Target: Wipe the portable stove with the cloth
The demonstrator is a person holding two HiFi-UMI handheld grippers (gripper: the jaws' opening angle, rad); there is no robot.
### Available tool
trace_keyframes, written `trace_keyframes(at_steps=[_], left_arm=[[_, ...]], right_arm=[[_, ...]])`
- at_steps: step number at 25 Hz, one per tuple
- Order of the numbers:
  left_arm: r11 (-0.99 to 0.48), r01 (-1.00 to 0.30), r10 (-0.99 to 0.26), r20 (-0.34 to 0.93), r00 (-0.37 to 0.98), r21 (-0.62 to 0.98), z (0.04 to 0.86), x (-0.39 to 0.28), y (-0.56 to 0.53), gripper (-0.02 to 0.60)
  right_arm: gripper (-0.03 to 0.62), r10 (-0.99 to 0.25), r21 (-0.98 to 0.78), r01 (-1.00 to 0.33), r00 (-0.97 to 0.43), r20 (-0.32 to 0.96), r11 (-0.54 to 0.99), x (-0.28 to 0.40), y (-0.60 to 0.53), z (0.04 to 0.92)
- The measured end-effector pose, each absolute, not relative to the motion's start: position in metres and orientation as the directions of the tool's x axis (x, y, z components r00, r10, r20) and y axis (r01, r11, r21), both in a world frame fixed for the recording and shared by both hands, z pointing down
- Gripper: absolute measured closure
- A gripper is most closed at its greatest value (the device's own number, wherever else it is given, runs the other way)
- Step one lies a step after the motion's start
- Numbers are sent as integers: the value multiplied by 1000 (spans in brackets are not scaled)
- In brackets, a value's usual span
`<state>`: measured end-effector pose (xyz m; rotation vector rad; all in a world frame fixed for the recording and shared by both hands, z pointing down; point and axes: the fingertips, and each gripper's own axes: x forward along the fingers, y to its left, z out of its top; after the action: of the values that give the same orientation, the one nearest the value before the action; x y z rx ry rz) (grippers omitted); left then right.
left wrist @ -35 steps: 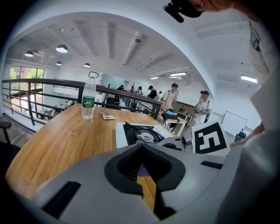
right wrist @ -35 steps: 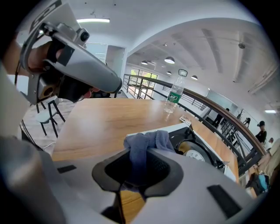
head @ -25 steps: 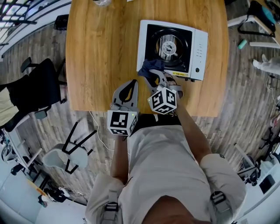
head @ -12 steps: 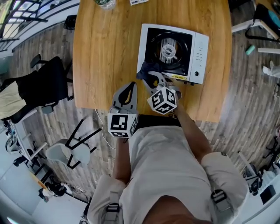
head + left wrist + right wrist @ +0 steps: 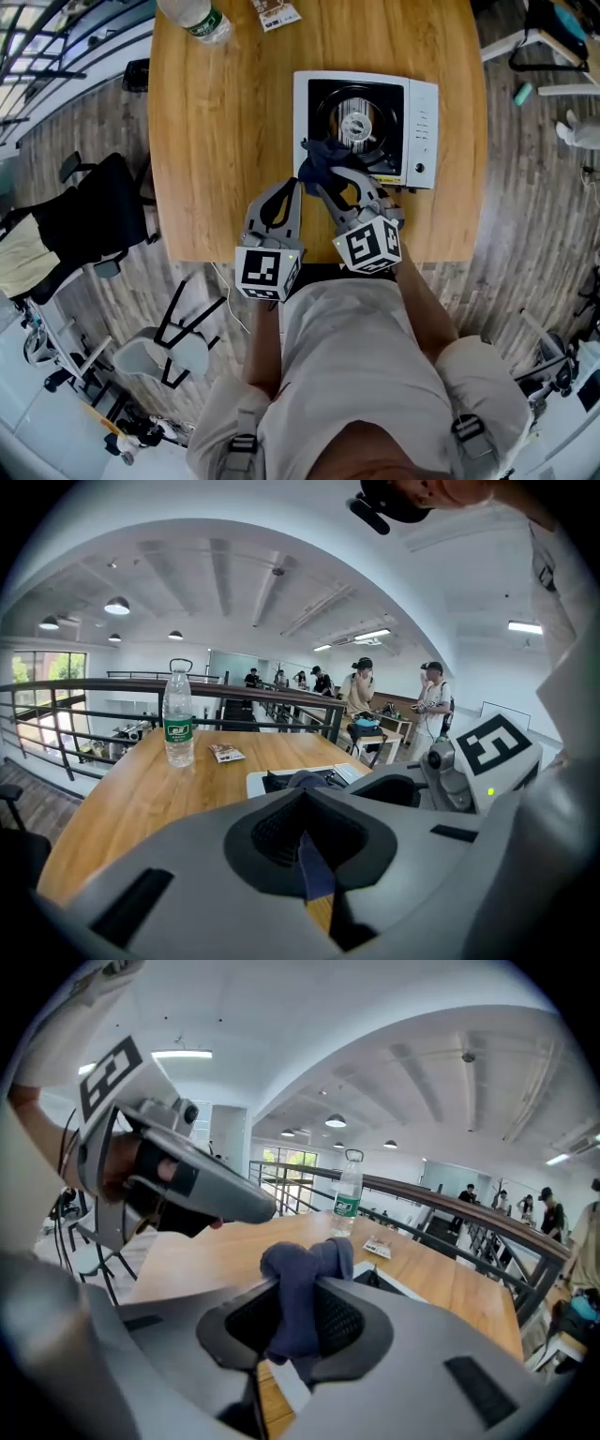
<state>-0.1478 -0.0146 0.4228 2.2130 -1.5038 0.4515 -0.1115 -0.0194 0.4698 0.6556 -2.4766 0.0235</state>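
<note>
- The cloth [image 5: 322, 156], a dark blue bunched rag, is sitting over the near-left corner of the portable stove [image 5: 424, 129], half on the black top and half over its white rim.
- The right tongs [image 5: 328, 178] are pinching the cloth. In the right gripper view the two halves of the right tongs [image 5: 291, 1335] are closing on a fold of the cloth [image 5: 302, 1283], and the rest of the rag is bulging up in a knot above them.
- The portable stove is lying flat on the tabletop [image 5: 220, 122], toward its right half, with the round burner [image 5: 356, 126] showing in the middle of the black top and a knob panel running along the right side.
- The left tongs [image 5: 294, 187] are hovering just beside the right ones, to the left of the cloth and off the stove's corner, above bare wood.
- In the left gripper view the left tongs [image 5: 305, 841] are pressing together to a thin slit, with nothing gripped between them; the cloth [image 5: 306, 780] is showing beyond their tips on the stove.
- The marker cubes [image 5: 367, 246] are riding at the rear of each gripper, close to the person's chest.
- A water bottle [image 5: 192, 17] is standing at the tabletop's far-left end, with a small printed packet [image 5: 275, 13] lying near it, both well apart from the stove.
- A black office chair [image 5: 89, 202] is standing on the floor to the left of the tabletop.
</note>
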Motion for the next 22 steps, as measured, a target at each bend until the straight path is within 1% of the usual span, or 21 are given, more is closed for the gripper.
trace_keyframes(at_steps=[4,8,22], left_arm=[[-383,-907,-771,480,419,177,426,-142,-29,566],[-416,-890,-761,463,454,188,429,-140,-47,566],[-449,-877,-765,433,477,172,423,-155,-113,566]], right_arm=[[499,-510,141,-518,-693,509,844,-104,-48,445],[499,-547,164,-548,-667,505,820,-100,-80,432],[499,-587,228,-558,-637,499,798,-114,-161,429]])
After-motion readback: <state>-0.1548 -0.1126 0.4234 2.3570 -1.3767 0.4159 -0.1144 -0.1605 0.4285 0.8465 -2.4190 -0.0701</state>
